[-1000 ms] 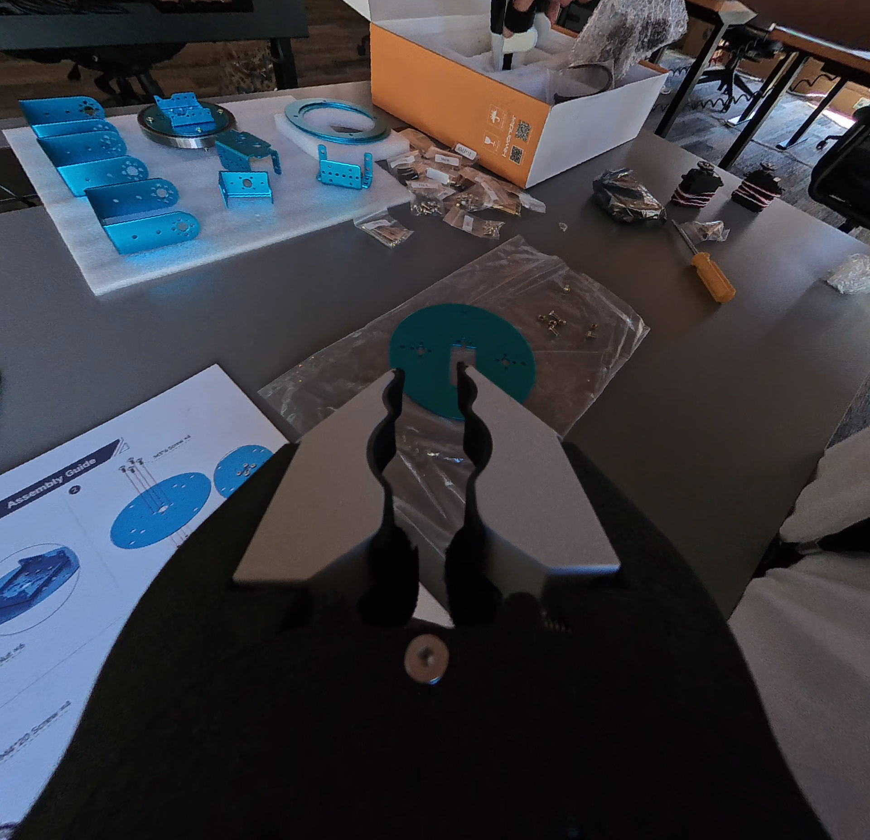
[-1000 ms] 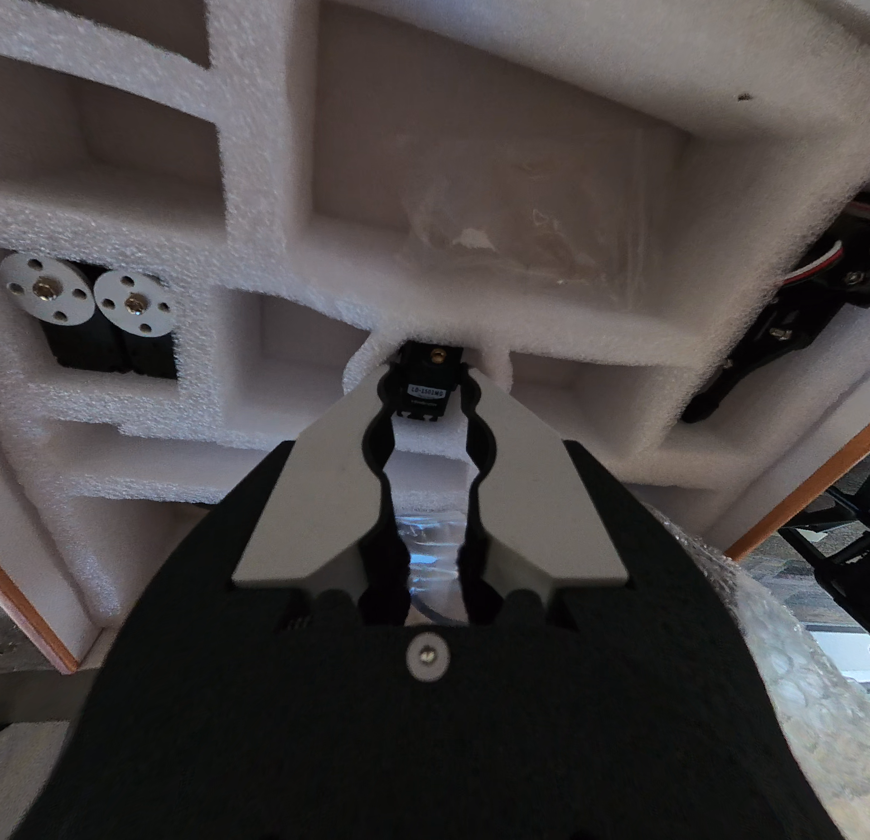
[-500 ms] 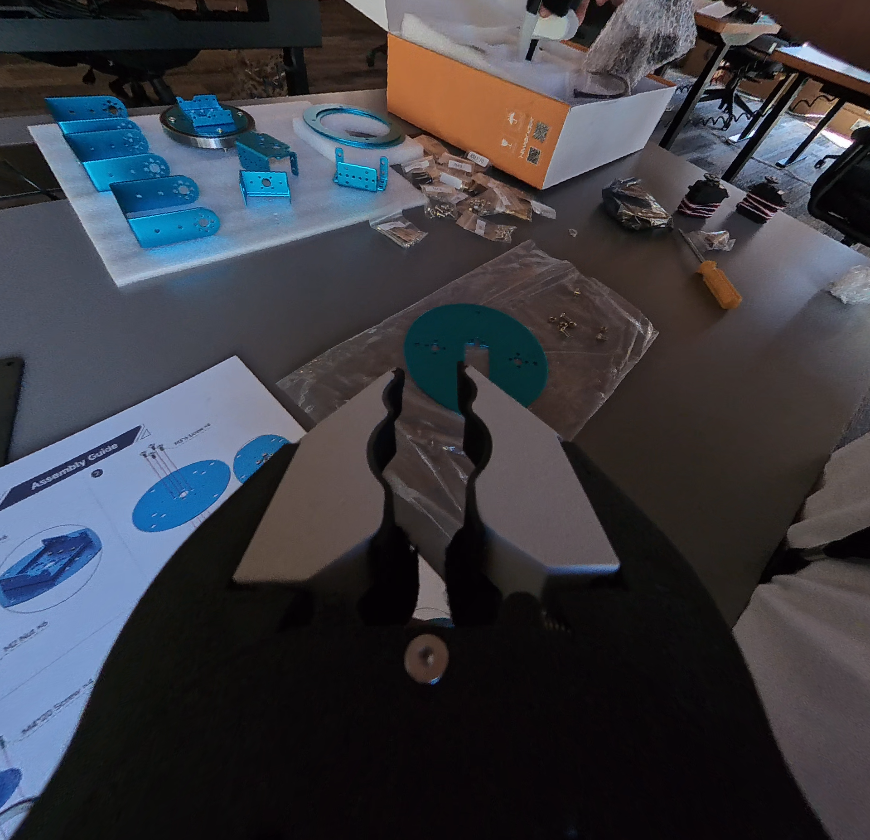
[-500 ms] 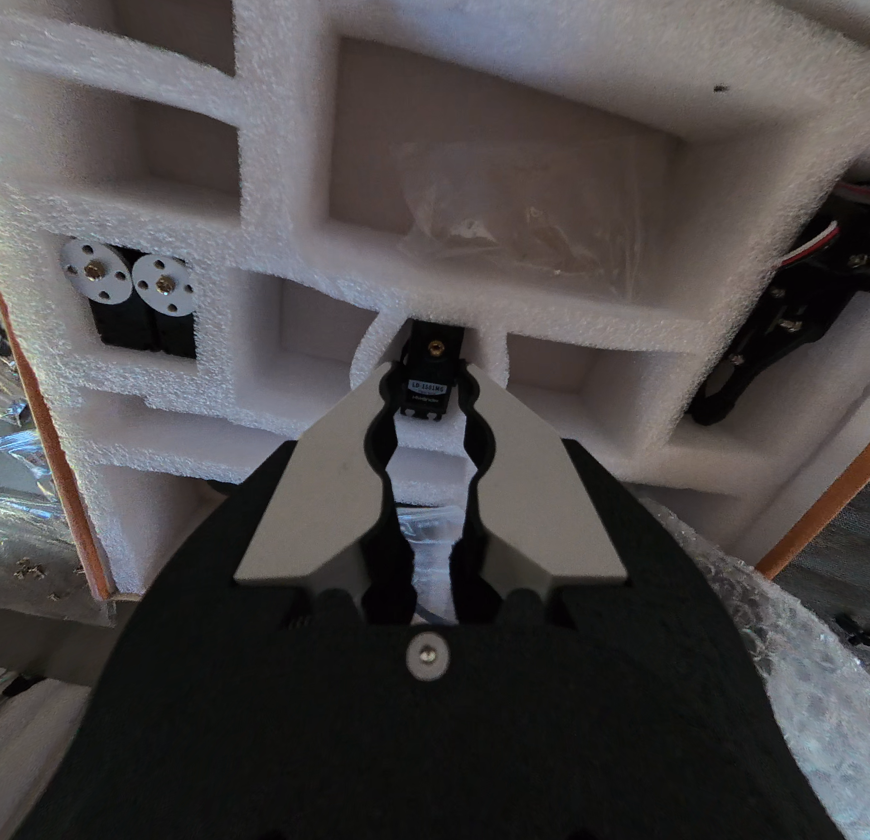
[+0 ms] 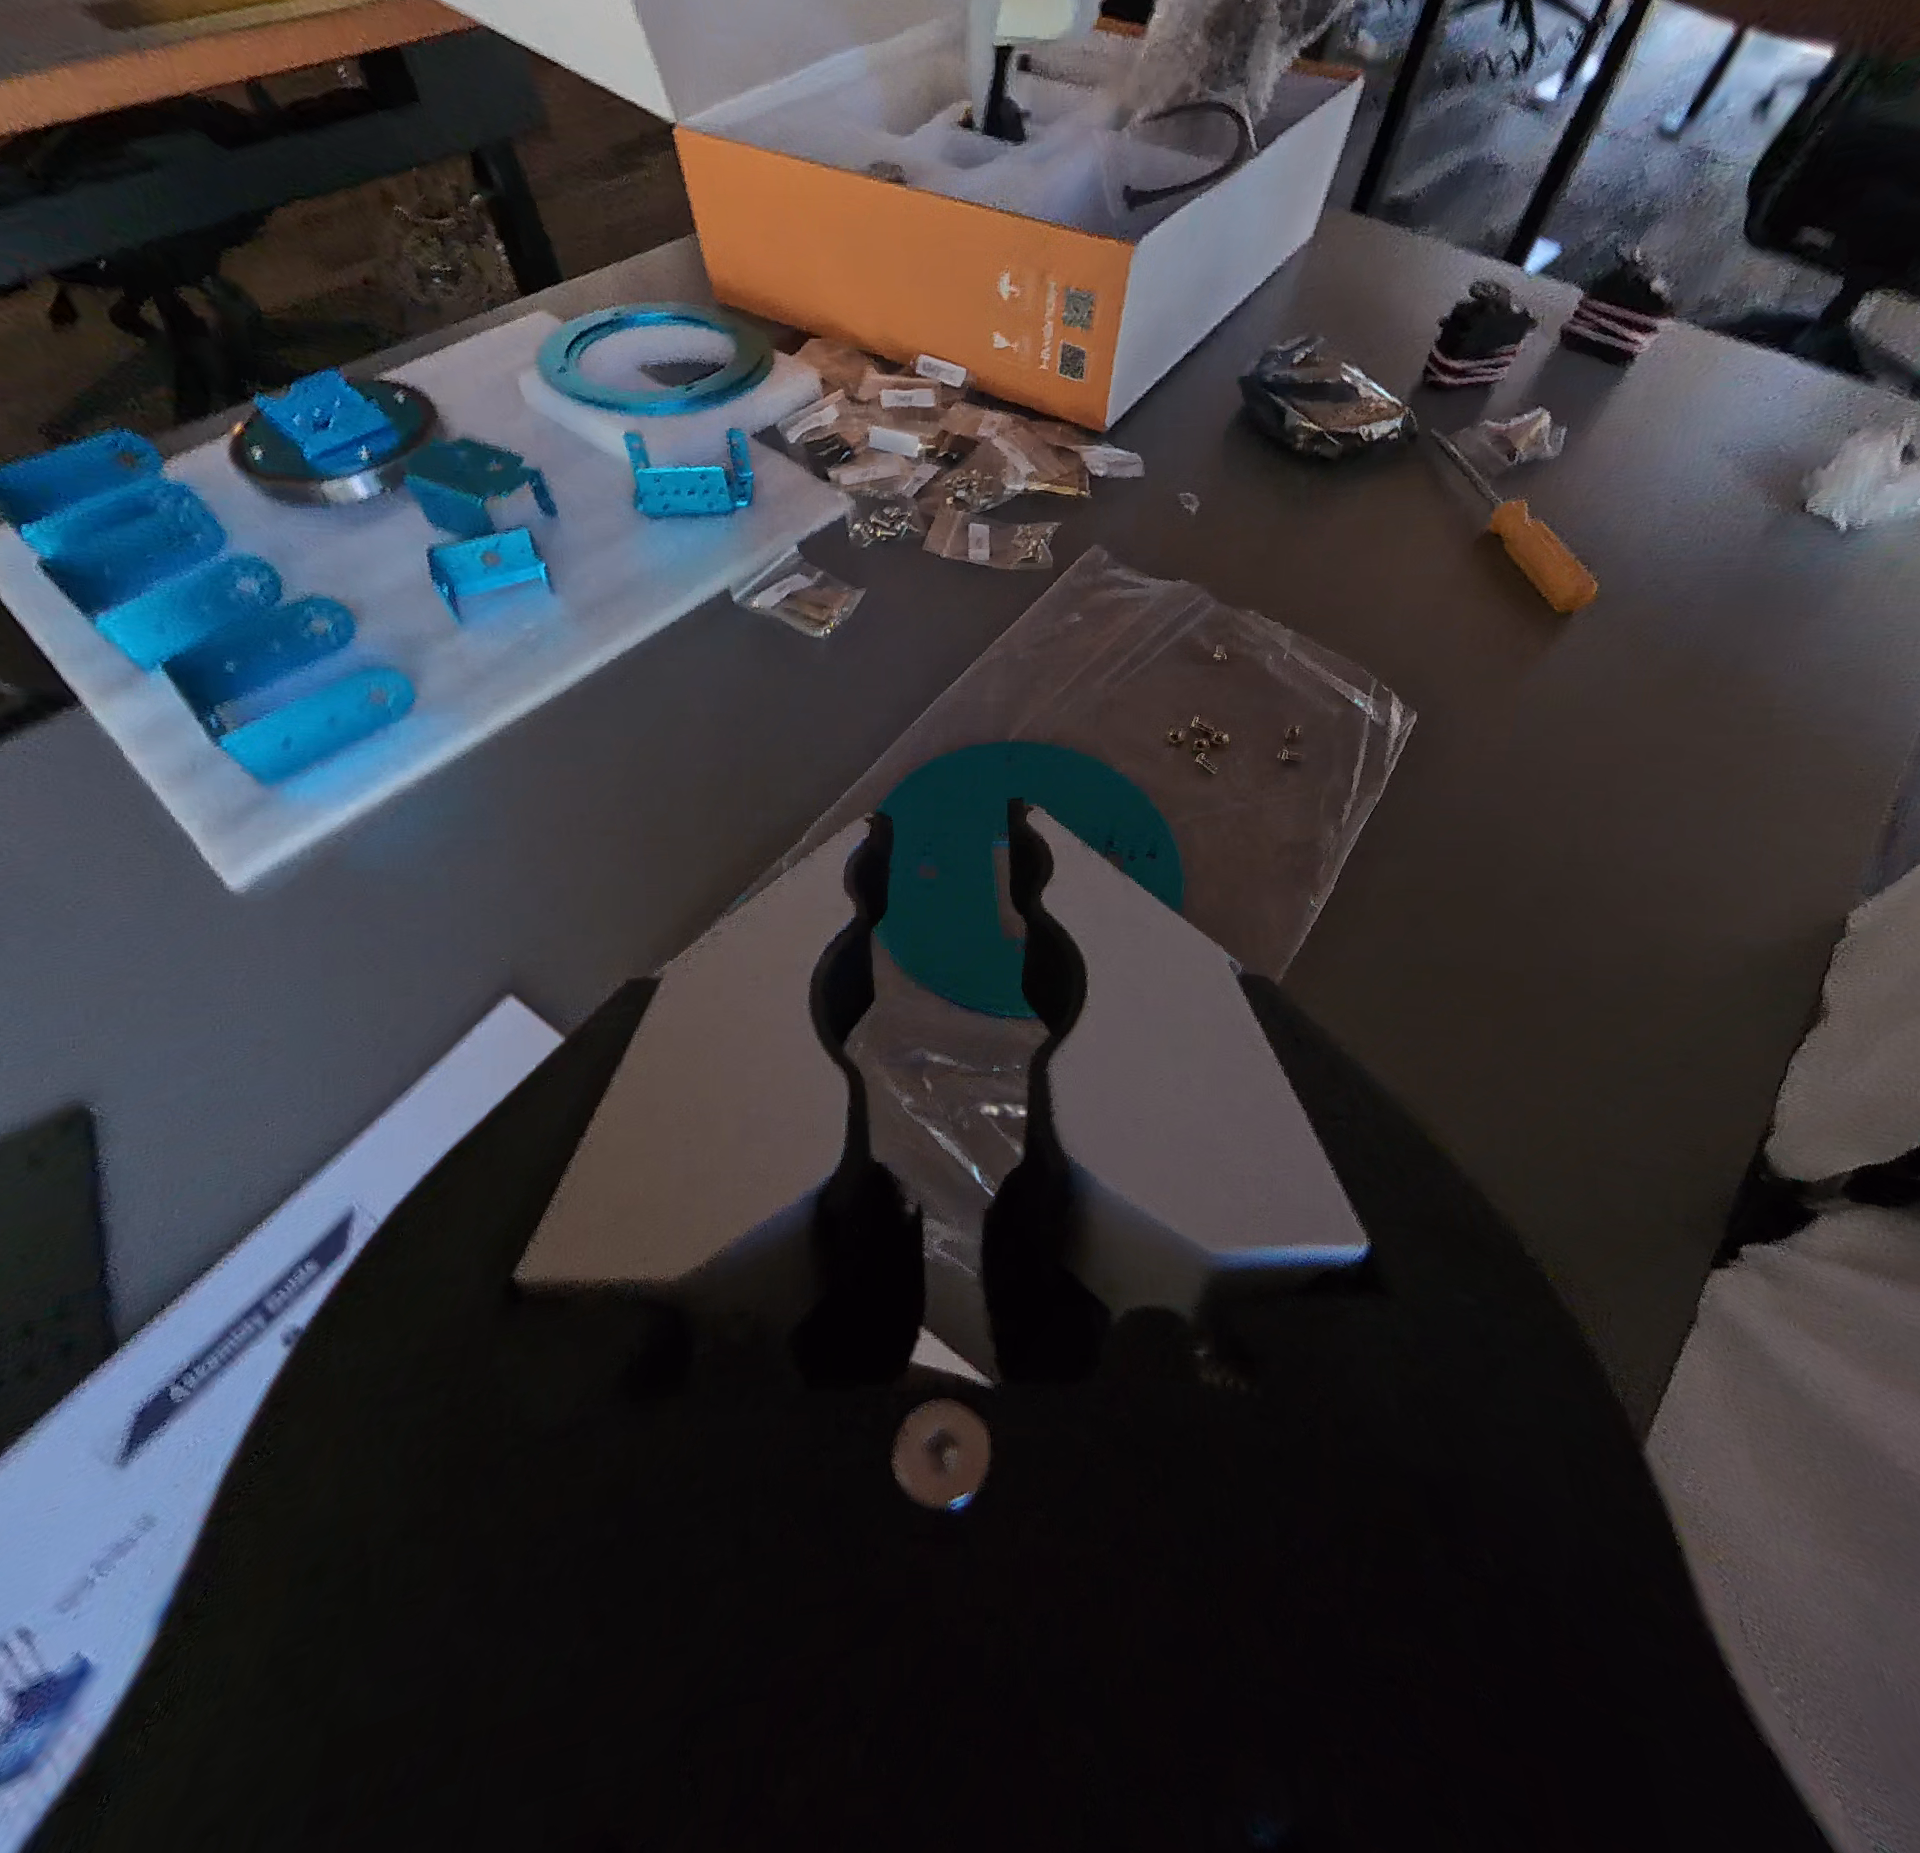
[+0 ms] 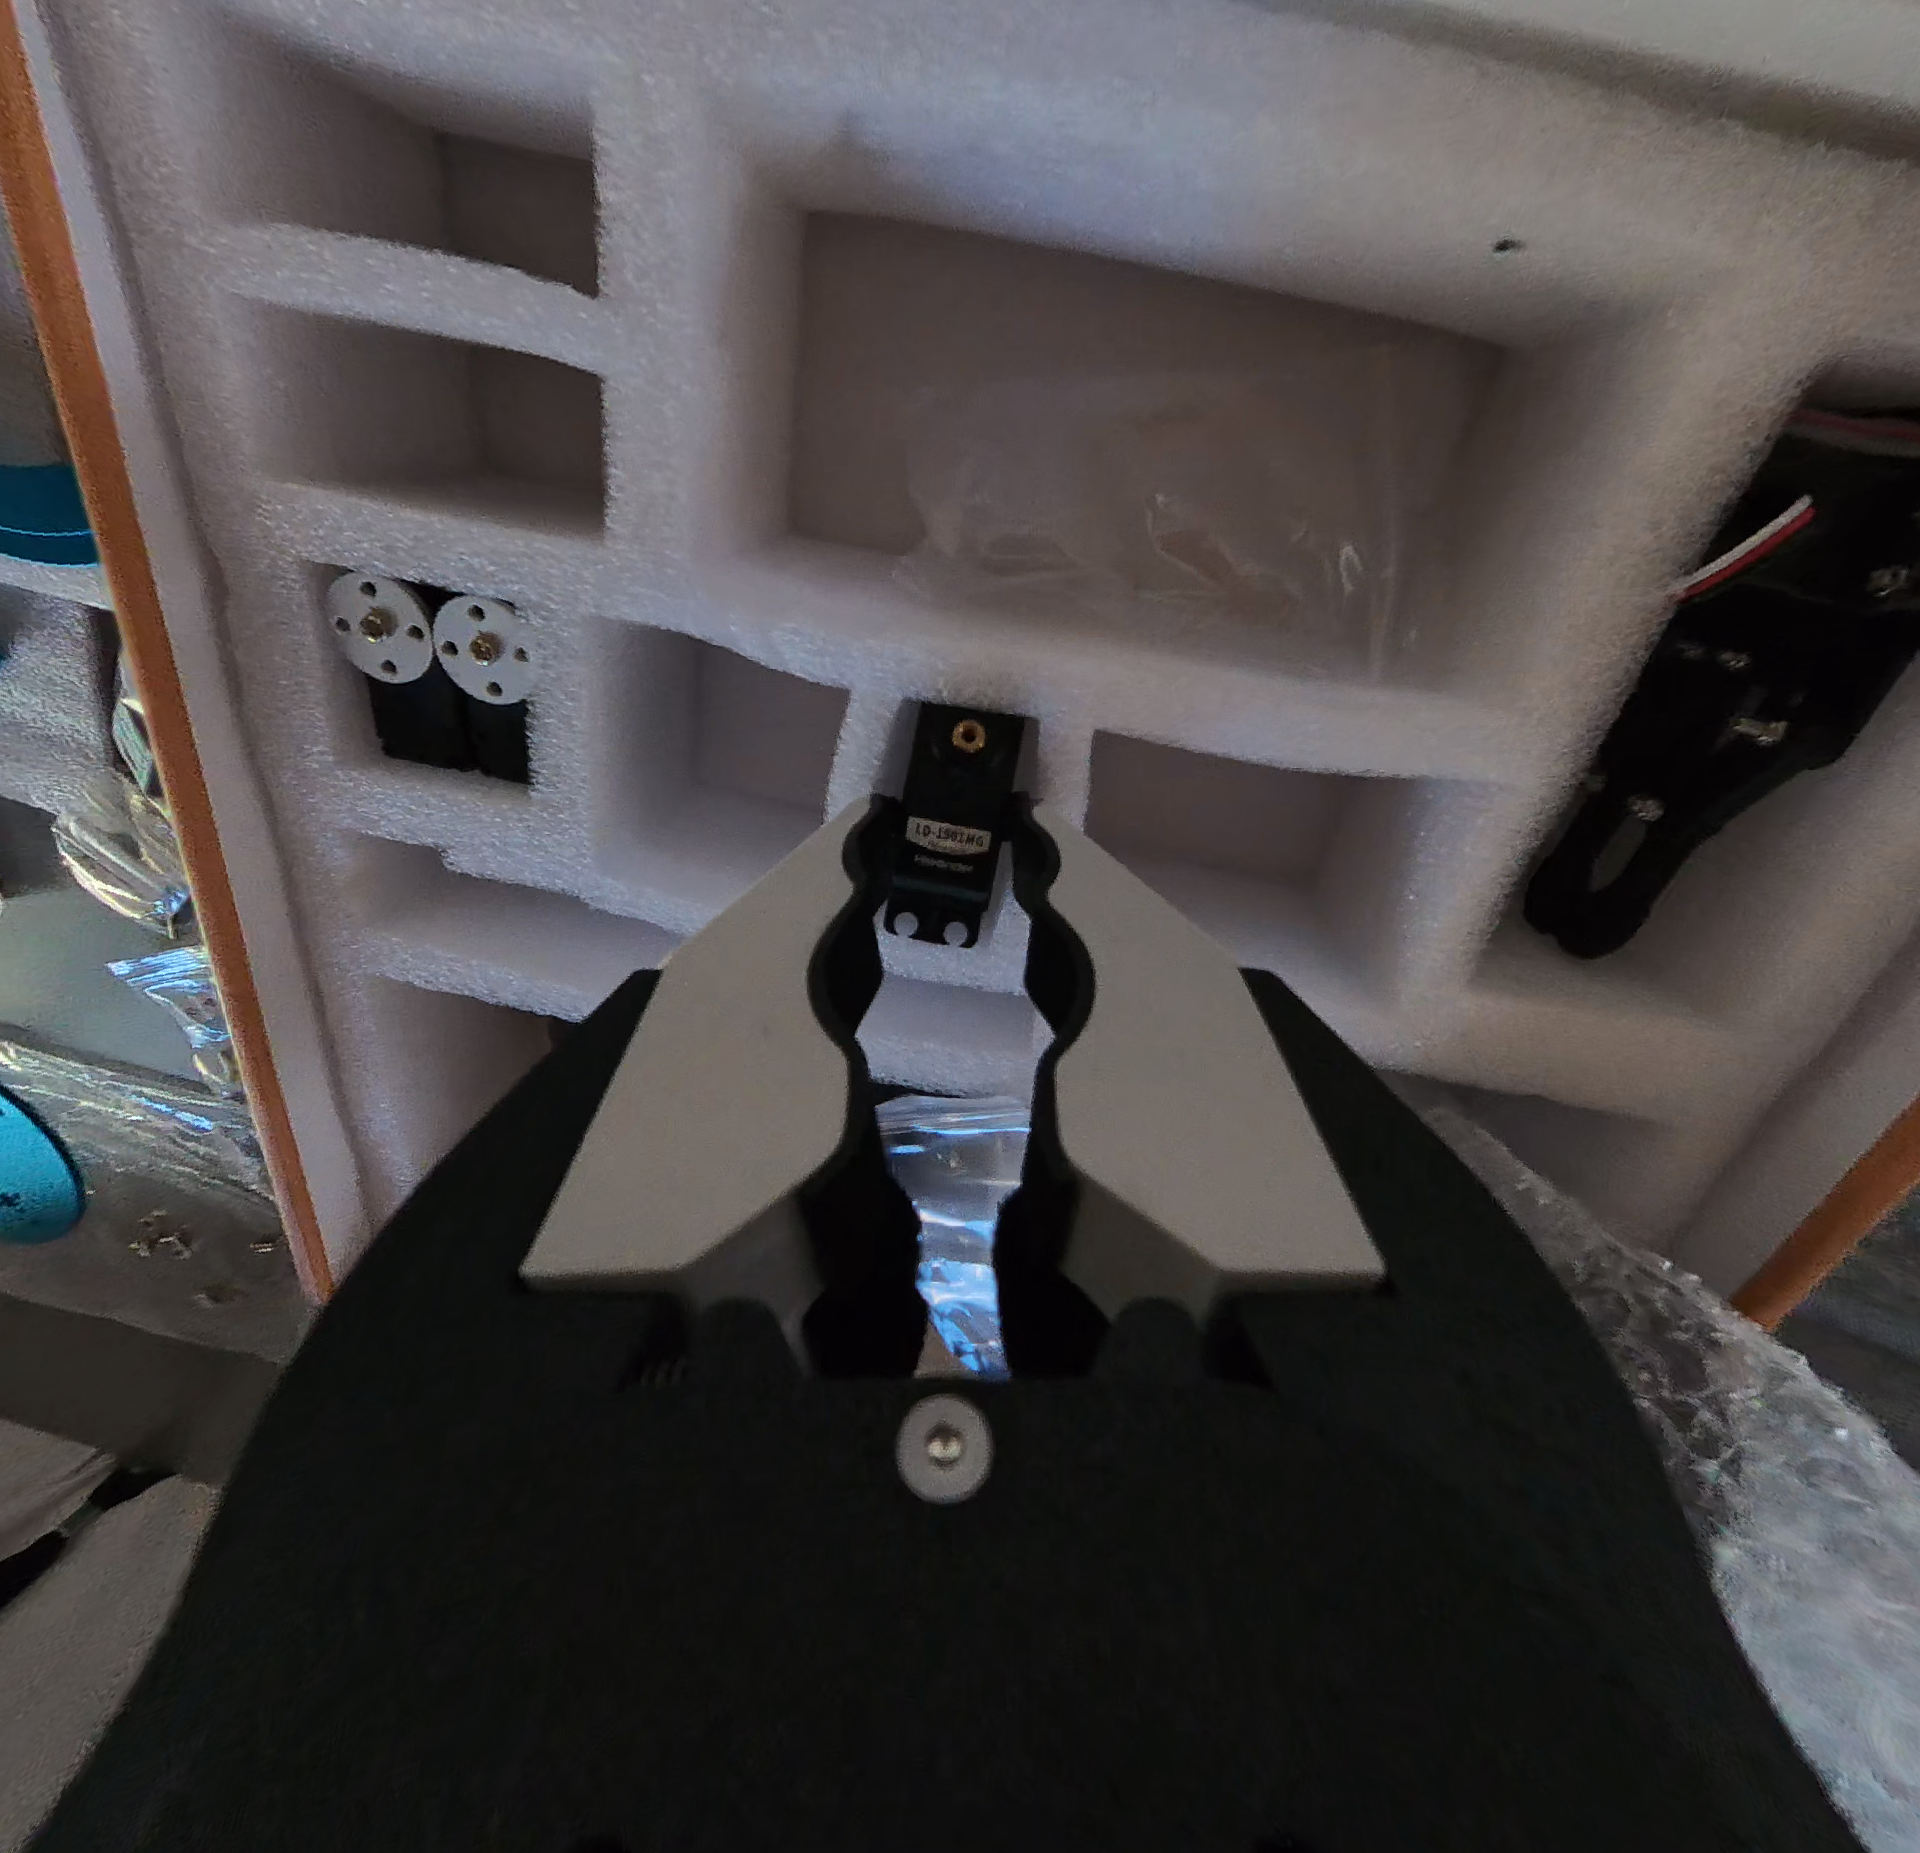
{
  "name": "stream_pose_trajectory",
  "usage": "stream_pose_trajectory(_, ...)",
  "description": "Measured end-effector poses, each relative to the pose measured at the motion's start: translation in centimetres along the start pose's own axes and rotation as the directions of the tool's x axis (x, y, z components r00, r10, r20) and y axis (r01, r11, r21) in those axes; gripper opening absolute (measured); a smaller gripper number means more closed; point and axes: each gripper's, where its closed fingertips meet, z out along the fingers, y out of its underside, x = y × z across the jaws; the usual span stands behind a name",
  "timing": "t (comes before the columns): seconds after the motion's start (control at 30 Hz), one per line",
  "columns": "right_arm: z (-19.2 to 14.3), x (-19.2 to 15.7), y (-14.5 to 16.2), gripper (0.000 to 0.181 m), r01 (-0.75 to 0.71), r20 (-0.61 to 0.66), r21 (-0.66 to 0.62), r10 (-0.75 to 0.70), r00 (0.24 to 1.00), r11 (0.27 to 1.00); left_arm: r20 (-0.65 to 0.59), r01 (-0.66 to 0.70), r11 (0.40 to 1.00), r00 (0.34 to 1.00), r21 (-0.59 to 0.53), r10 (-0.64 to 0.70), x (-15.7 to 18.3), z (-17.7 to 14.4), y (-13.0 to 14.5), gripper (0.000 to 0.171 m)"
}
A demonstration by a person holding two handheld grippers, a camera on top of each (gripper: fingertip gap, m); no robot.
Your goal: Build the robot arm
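Observation:
My right gripper [image 6: 945, 835] is shut on a small black servo [image 6: 961, 754] and holds it just above its slot in the white foam insert [image 6: 675, 556]. The same gripper shows far off in the left wrist view [image 5: 997, 99], over the open orange box [image 5: 894, 245]. My left gripper [image 5: 951, 821] is open and empty. It hovers over a teal round plate [image 5: 1112, 816] that lies on a clear plastic sheet [image 5: 1195, 660], with several small screws [image 5: 1205, 738] nearby.
Two servos with white horns [image 6: 436, 660], a black clamp part [image 6: 1683, 764] and a plastic bag [image 6: 1143, 556] sit in other foam slots. On the table: blue brackets on a foam sheet [image 5: 416, 598], screw bags [image 5: 935, 453], a screwdriver [image 5: 1538, 556], a printed guide [image 5: 208, 1336]. My hands' fingertips stand some 55 cm from each other.
My right gripper has drawn back from the foam with the servo, so more of the servo and box shows. My left gripper has shifted; the teal plate now lies under its tips.

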Motion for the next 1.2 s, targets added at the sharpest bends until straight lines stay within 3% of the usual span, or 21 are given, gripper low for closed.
stream_pose_trajectory(0.13, -0.9, 0.2, 0.2, 0.021, 0.045, -0.049, 0.047, -0.042, 0.998, 0.998, -0.046, -0.091, 0.995, 0.995, -0.033, 0.089, 1.0, 1.6, -2.1, 0.022)
stream_pose_trajectory(0.27, -0.8, 0.7, 0.6, 0.019, 0.077, -0.129, 0.034, -0.072, 0.989, 0.997, -0.078, -0.068, 0.997, 0.995, -0.033, 0.065, 2.3, 3.3, -2.3, 0.022)
stream_pose_trajectory(0.3, -1.2, 0.2, 0.1, 0.0, 0.083, -0.109, 0.058, -0.076, 0.991, 0.995, -0.089, -0.053, 0.998, 0.995, -0.031, 0.05, 2.7, 3.6, -2.2, 0.022)
stream_pose_trajectory(0.4, -3.7, 1.1, -0.3, 0.0, 0.101, -0.192, 0.053, -0.089, 0.977, 0.993, -0.114, -0.019, 0.999, 0.993, -0.026, 0.016, 3.9, 4.2, -2.0, 0.022)
stream_pose_trajectory(0.57, -3.3, 0.0, 0.9, 0.0, 0.074, -0.056, 0.007, -0.073, 0.996, 0.997, -0.124, 0.011, 1.0, 0.992, -0.007, -0.012, 4.8, 4.2, -1.6, 0.022)
stream_pose_trajectory(0.63, -1.7, 0.4, 1.4, 0.024, 0.032, -0.035, -0.025, -0.033, 0.999, 0.999, -0.131, 0.033, 0.999, 0.991, -0.001, -0.033, 4.9, 4.1, -1.5, 0.022)
stream_pose_trajectory(0.7, -0.5, 0.7, 1.6, 0.031, -0.005, -0.02, -0.025, 0.005, 1.0, 1.0, -0.138, 0.048, 0.999, 0.989, 0.003, -0.047, 5.1, 3.8, -1.4, 0.022)
stream_pose_trajectory(1.0, 0.2, 0.6, 1.2, 0.021, -0.059, 0.005, -0.072, 0.06, 0.998, 0.996, -0.136, 0.079, 0.997, 0.988, 0.019, -0.076, 4.4, 2.7, -1.0, 0.022)
stream_pose_trajectory(1.1, 0.7, 0.6, 1.3, 0.02, -0.09, 0.007, -0.106, 0.091, 0.996, 0.99, -0.15, -0.014, 1.0, 0.989, -0.006, 0.013, 4.4, 3.0, -2.5, 0.022)
stream_pose_trajectory(1.2, 1.3, 0.7, 1.5, 0.019, -0.048, -0.068, -0.155, 0.038, 0.997, 0.987, -0.182, -0.143, 0.99, 0.974, -0.014, 0.138, 4.0, 5.6, -6.6, 0.022)
